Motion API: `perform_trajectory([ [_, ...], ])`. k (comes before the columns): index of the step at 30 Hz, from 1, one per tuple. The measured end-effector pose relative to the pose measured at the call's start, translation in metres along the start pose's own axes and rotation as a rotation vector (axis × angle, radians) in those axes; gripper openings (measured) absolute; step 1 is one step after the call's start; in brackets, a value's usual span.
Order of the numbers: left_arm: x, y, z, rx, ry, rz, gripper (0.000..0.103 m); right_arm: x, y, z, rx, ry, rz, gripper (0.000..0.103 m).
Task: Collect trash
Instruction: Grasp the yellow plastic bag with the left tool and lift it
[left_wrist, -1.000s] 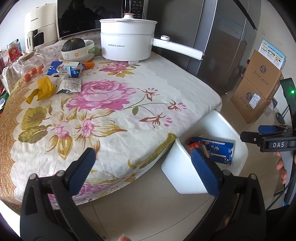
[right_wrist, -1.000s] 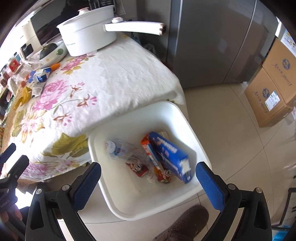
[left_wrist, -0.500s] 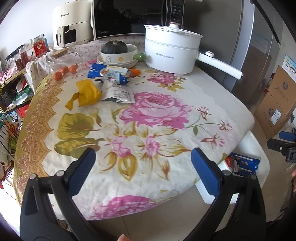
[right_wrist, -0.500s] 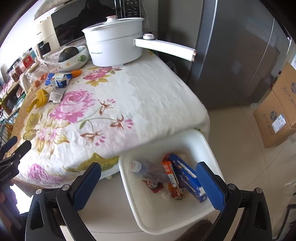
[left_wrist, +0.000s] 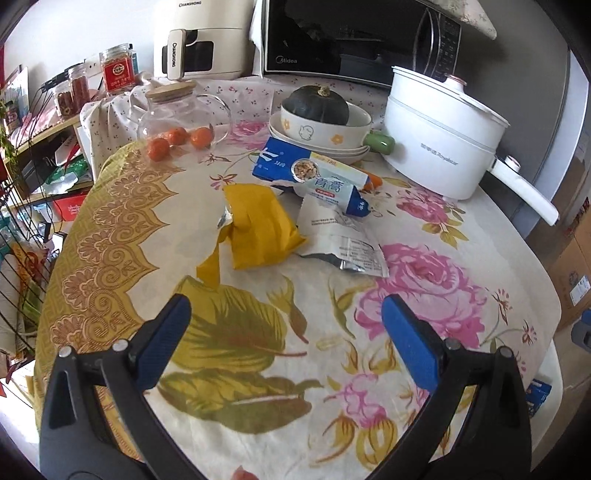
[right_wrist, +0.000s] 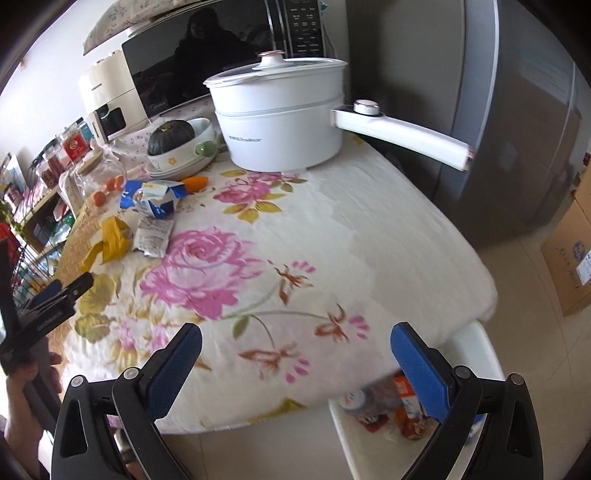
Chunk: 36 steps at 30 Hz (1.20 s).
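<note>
Trash lies on the flowered tablecloth (left_wrist: 424, 295): a yellow wrapper (left_wrist: 258, 229), a silver-white pouch (left_wrist: 340, 236) and a blue-and-white carton (left_wrist: 314, 177). My left gripper (left_wrist: 288, 332) hovers open just short of the yellow wrapper, nothing between its blue pads. In the right wrist view the same yellow wrapper (right_wrist: 112, 240), pouch (right_wrist: 153, 236) and carton (right_wrist: 155, 197) sit far left. My right gripper (right_wrist: 295, 354) is open and empty over the table's near edge, above the white bin (right_wrist: 476, 343) that holds several pieces of trash. The left gripper's body (right_wrist: 48, 306) shows at the left.
A white electric pot (left_wrist: 443, 140) with a long handle (right_wrist: 402, 134), a bowl with a dark squash (left_wrist: 321, 114), a glass jar with small oranges (left_wrist: 177, 118), a microwave (left_wrist: 351, 37) and a cream appliance (left_wrist: 199, 40) crowd the back. Cardboard boxes (right_wrist: 569, 258) stand on the floor at right.
Both grippers have swung up and left from the bin toward the table. The left one now faces the wrapper pile closely; the bin has slid to the lower right of both views.
</note>
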<state>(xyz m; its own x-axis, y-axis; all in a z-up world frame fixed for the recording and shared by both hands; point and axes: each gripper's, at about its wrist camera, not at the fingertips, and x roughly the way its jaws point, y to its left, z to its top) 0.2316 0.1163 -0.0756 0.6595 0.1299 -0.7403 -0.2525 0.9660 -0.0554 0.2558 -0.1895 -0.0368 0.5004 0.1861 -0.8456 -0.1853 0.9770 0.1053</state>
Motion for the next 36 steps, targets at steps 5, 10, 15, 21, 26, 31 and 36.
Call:
perform_trajectory([
  [5,0.042,-0.001,0.015,-0.012,0.015,0.010,0.102,0.026,0.021,0.013,-0.023,-0.007,0.010,0.103],
  [10,0.067,0.016,0.022,-0.127,0.012,0.023,0.101,0.046,0.038,0.019,-0.076,-0.019,-0.003,0.103],
  [15,0.081,0.033,0.032,-0.254,0.045,-0.025,0.079,0.055,0.049,0.020,-0.123,-0.024,-0.011,0.103],
  [21,0.075,0.045,0.026,-0.224,0.054,-0.039,0.060,0.056,0.064,0.014,-0.164,-0.030,-0.007,0.103],
  [26,0.060,0.060,0.022,-0.179,0.061,-0.072,0.048,0.062,0.083,0.010,-0.182,-0.007,0.023,0.103],
  [31,0.047,0.081,0.011,-0.155,0.063,-0.103,0.046,0.078,0.115,0.013,-0.180,0.008,0.034,0.103],
  [36,0.032,0.106,0.005,-0.185,0.047,-0.124,0.045,0.103,0.152,0.033,-0.119,0.015,0.067,0.103],
])
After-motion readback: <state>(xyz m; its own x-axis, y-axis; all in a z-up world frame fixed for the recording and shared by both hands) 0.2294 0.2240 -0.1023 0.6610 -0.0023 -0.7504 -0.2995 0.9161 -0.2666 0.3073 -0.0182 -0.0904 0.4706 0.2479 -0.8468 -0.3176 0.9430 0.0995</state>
